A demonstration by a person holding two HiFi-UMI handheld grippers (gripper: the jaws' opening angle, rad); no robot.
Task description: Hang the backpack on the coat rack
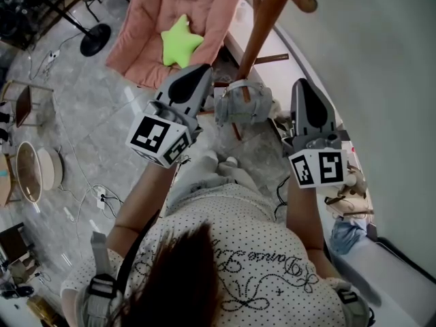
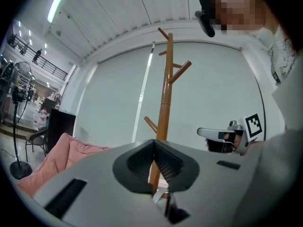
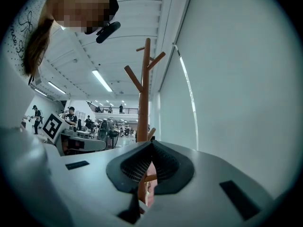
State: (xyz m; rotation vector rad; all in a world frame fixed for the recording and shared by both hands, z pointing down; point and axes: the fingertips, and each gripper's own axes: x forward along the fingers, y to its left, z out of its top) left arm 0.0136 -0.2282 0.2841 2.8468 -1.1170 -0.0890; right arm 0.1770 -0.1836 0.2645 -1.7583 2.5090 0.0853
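Observation:
The wooden coat rack stands just ahead of me; its pole and pegs fill the left gripper view and the right gripper view. A small grey backpack sits low against the pole, far below both grippers; I cannot tell whether it rests on the floor or on a low peg. My left gripper is held level left of the pole, shut and empty. To the pole's right my right gripper is also level, shut and holding nothing.
A pink lounge chair with a green star cushion lies behind the rack. A fan stand and floor cables are to the left. A pale wall runs close on the right, with small clutter at its foot.

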